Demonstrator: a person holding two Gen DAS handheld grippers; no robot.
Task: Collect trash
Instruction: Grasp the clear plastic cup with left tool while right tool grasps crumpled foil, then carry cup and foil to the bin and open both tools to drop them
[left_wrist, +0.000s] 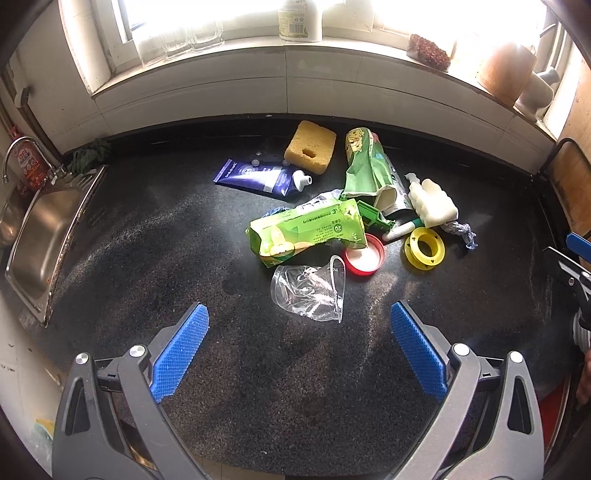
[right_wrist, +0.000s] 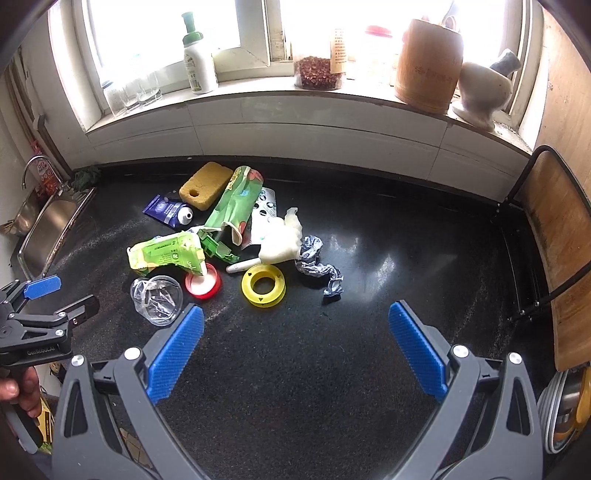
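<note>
The trash sat bunched mid-counter (left_wrist: 147, 295), a bit right of centre, just beyond both grippers. Left gripper (left_wrist: 299, 343) and right gripper (right_wrist: 295, 345) both hung above the dark top w/ jaws spread wide, nothing held. Biggest piece was the green wipes pack (left_wrist: 306, 230): soft film, prob. light, would crumple, so best pinched across a flat end. Behind it the rolled green wrapper (left_wrist: 364, 166) looked thin & springy. The yellow sponge (left_wrist: 310, 147) at the far side would squash, easy grip anywhere. Blue tube (left_wrist: 258, 178), far left of pile, capless, semi-stiff; grab mid-body. Clear plastic cup (left_wrist: 308, 291), nearest the left gripper, looked flimsy, slick, already crushed; take by the rim. Yellow ring spool (left_wrist: 424, 248) & red lid (left_wrist: 364, 260) were rigid and low, hard to get under. Crumpled foil-ish scrap (right_wrist: 317, 264) was weightless. No bin showed in either view. What lay under the pack & wrapper was hidden; window glare washed out the sill.
</note>
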